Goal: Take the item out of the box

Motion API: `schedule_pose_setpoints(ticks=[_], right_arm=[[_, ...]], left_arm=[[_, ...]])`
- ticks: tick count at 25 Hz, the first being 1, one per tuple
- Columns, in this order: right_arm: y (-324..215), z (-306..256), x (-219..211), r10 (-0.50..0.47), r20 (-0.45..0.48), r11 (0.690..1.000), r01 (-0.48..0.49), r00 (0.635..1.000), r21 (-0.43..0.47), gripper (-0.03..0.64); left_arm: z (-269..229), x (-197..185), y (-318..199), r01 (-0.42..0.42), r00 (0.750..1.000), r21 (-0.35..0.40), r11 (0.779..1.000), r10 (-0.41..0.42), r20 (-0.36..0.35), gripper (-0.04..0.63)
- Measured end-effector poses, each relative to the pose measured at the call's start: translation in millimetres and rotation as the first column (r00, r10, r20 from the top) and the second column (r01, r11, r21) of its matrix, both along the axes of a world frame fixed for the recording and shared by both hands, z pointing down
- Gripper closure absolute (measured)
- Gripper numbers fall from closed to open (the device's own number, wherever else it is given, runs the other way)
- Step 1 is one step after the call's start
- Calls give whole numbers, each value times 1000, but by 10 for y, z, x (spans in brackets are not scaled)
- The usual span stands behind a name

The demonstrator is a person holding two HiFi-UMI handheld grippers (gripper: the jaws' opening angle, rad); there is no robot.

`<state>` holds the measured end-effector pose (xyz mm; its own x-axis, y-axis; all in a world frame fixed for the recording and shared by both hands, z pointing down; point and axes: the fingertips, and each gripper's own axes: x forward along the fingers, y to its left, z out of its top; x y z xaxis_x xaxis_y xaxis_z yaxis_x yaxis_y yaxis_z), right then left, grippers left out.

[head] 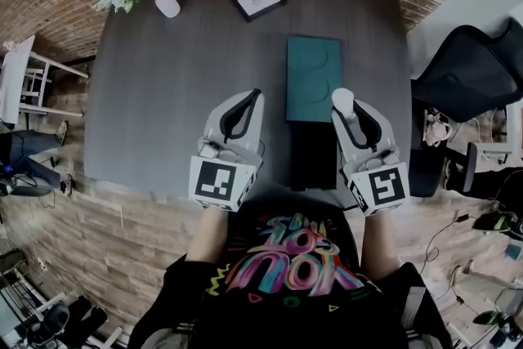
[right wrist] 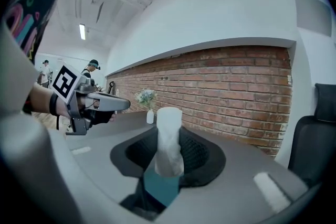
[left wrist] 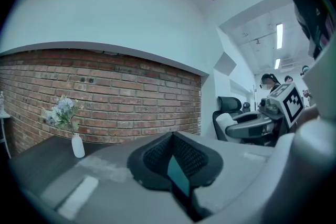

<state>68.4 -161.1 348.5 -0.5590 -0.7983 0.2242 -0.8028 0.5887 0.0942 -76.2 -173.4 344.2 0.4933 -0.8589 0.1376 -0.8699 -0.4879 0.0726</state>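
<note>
A white cylinder (head: 343, 100) stands upright between the pads of my right gripper (head: 346, 112), which is shut on it just above the table, right of the box. The same white cylinder (right wrist: 169, 139) fills the middle of the right gripper view, with teal showing below it. A teal box part (head: 314, 78) with two round hollows lies flat on the dark table (head: 163, 94), and a black box part (head: 315, 153) lies in front of it. My left gripper (head: 254, 96) hovers left of the box, its tips together and nothing held. Only a thin teal slit shows between the left gripper's (left wrist: 172, 138) pads.
A white vase with flowers (head: 166, 2) and a small picture frame (head: 258, 1) stand at the table's far edge by the brick wall. A black office chair (head: 474, 69) is at the right. The person stands at the near edge.
</note>
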Motion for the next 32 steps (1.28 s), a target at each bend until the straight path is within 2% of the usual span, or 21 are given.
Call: schedule_pose_setpoints(ticks=[6,14,32], right_arm=[[14,31,72,26,15,999,-26,1000,-24,491],[11,-29,64,40,32,999,-40,999,-9,491],[74,-90,50,29,51,999,-28,998,-16,491]], left_arm=[[-1,-1,5,-1,1000,3,1000,1,6,595],[0,-24,15,3,1000,4,1000,-3,5,595],[7,-12,40,-2,1000,9,1000,2,2,595]])
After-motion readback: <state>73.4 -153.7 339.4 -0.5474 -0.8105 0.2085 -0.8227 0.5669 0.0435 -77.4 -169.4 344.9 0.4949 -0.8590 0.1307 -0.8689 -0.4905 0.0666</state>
